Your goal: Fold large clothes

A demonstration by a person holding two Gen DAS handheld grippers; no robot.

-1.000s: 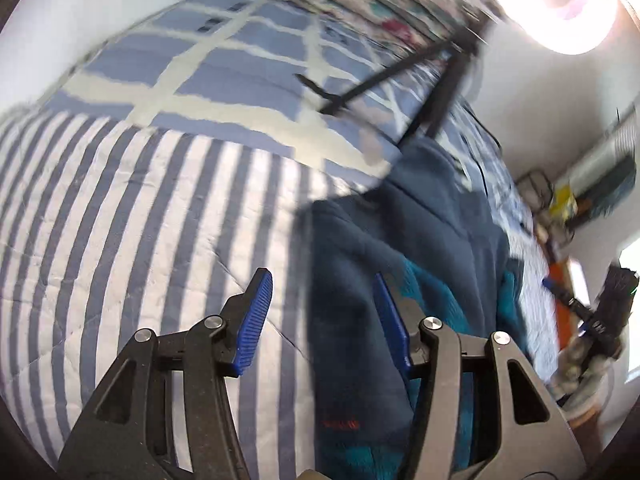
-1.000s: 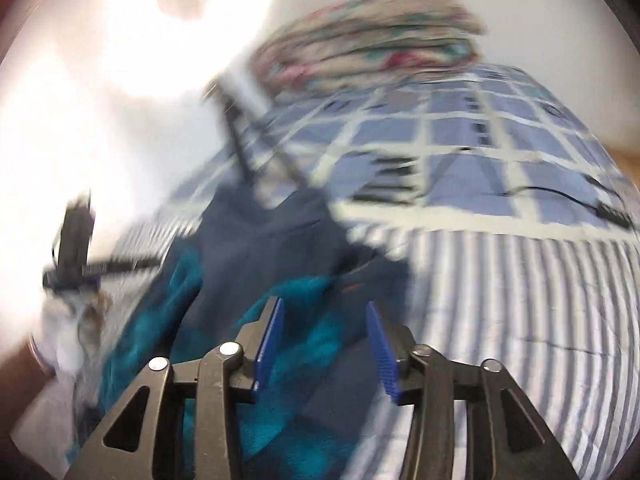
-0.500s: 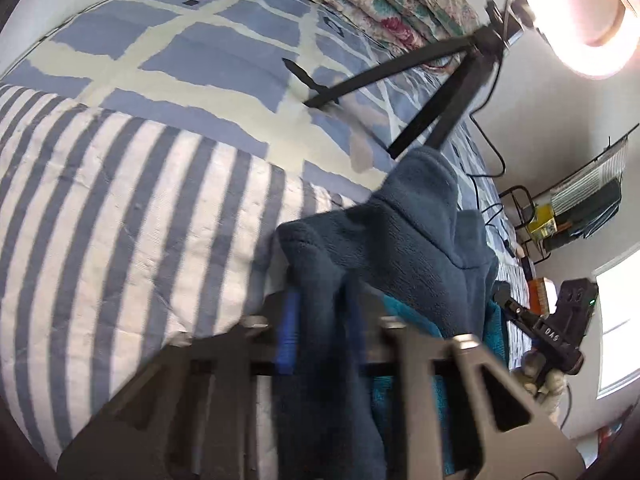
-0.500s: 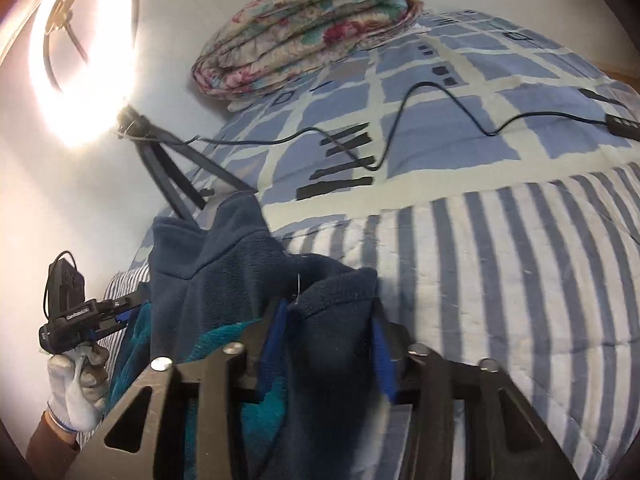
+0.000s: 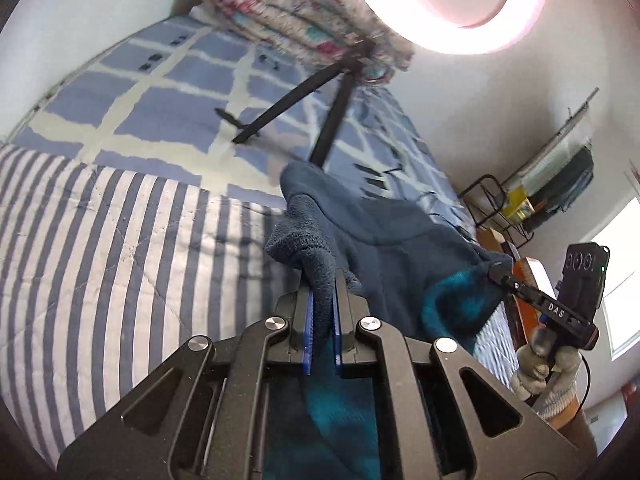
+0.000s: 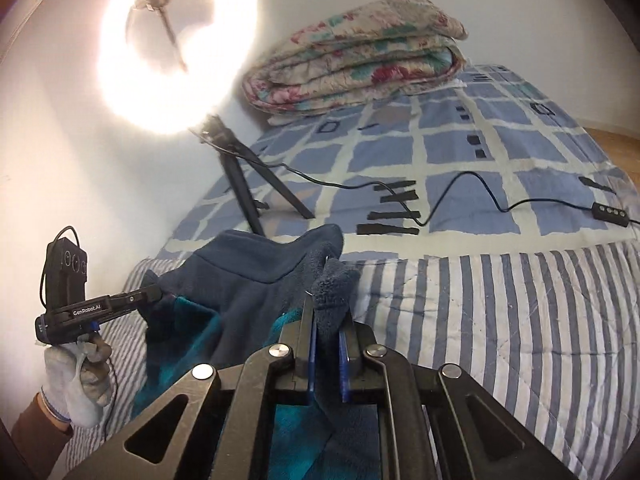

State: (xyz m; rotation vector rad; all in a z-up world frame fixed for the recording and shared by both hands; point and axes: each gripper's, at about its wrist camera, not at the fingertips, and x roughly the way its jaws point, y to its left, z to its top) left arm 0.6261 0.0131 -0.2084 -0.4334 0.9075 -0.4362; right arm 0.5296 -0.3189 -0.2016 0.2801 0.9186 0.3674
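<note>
A dark blue fleece (image 5: pixel 384 240) is pinched by the left tool (image 5: pixel 323 320) and right tool (image 6: pixel 327 344), both just closed, above a striped bed (image 6: pixel 520 320).

A lit ring light (image 6: pixel 176 46) on a black tripod (image 6: pixel 248 184) stands at the bed's (image 6: pixel 520 300) 11 o'clock corner, glaring against the white wall. Its black cable (image 6: pixel 472 188) snakes across the blue-and-cream checked bedspread toward an inline remote (image 6: pixel 610 213) at 3 o'clock. A folded floral quilt (image 6: pixel 360 68) sits at 12 o'clock by the wall. Nearer, a blue-and-white striped quilt covers the mattress. Beyond the bed at 3 o'clock in the left wrist view, a black wire rack (image 5: pixel 496 208) stands beside a window (image 5: pixel 624 292).
</note>
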